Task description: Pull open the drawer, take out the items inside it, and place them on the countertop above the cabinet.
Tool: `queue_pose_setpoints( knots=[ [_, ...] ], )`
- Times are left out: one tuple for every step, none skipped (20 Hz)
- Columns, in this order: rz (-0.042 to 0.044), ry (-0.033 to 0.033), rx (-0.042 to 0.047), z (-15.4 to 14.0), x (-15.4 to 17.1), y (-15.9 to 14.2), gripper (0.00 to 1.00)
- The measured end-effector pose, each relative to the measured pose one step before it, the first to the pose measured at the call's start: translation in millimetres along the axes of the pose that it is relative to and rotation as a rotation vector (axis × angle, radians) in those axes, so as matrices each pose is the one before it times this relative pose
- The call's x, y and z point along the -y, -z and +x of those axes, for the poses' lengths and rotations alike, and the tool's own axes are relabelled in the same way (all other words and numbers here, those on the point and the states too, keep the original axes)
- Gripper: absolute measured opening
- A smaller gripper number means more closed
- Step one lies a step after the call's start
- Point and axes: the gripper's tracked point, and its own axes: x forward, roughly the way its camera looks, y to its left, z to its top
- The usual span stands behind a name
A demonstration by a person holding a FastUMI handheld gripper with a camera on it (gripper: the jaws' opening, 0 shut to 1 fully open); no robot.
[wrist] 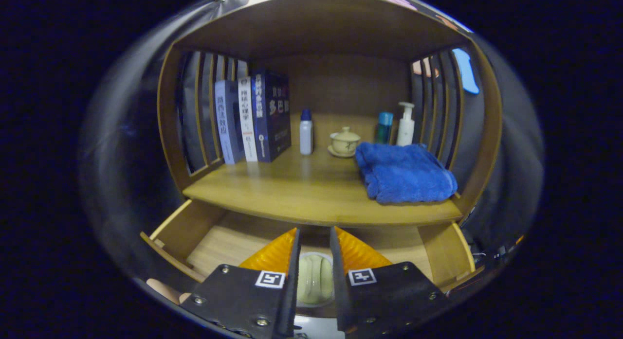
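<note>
Your fingers (pixel 315 254) sit clamped on a pale green ridged item (pixel 314 276), held over the open drawer (pixel 224 239), below the bench (pixel 311 193) edge.

Gripper (pixel 315 241) clamps a pale lidded cup (pixel 314 276) over the open drawer (pixel 185 232).

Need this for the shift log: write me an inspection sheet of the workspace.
Surface: wooden countertop, bare at the front.
Job's things: drawer pulled open; pale lidded item between the fingers.
Clutter: books, white bottle, lidded teacup, teal bottle, pump bottle, folded blue towel.
Gripper: gripper over the drawer, fingers flanking the item; contact unclear.
Cables: nothing seen.
Surroundings: slatted side panels.
</note>
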Motion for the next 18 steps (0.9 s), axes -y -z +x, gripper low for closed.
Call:
queue_pose_setpoints(
  knots=[
    [-0.00880, -0.00055, -0.03079, 5.42, -0.04, 6.31, 0.33],
    [-0.01070, 0.00094, -0.02575, 6.10, 0.07, 4.86, 0.33],
    [-0.01003, 0.00316, -0.02366, 4.02, 0.50, 5.00, 0.33],
    [-0.01205, 0.00104, -0.02740, 6.12, 0.02, 4.91, 0.33],
    [-0.00560, 0.00033, -0.02238, 5.90, -0.75, 4.34, 0.33],
    [-0.00453, -0.00029, -0.02969, 4.99, -0.50, 5.18, 0.33],
    [0.00070, -0.00029, -0.02665, 6.09, -0.01, 5.61, 0.33],
    [-0.00394, -0.00600, -0.03204, 2.62, -1.44, 7.34, 0.33],
    [-0.00756, -0.00286, -0.02464, 2.24, -0.64, 6.11, 0.33],
    [-0.01097, 0.00473, -0.02236, 3.19, 1.50, 4.52, 0.33],
    [-0.01075, 0.00066, -0.02000, 2.78, 0.68, 5.00, 0.33],
    [-0.00884, -0.00266, -0.01754, 3.06, -0.70, 3.91, 0.33],
    [-0.01227, -0.00187, -0.02027, 2.25, -0.46, 4.97, 0.33],
    [0.00367, -0.00164, -0.01336, 2.32, 1.37, 1.58, 0.33],
    [-0.00372, -0.00053, -0.01901, 3.33, 0.15, 2.79, 0.33],
    [0.00118, -0.00483, -0.01445, 2.54, 0.47, 1.22, 0.32],
    [0.00620, -0.00970, -0.01015, 6.12, -0.04, 1.81, 0.32],
    [0.03112, 0.00543, 0.00658, -4.82, 0.21, 0.82, 0.32]
  ],
)
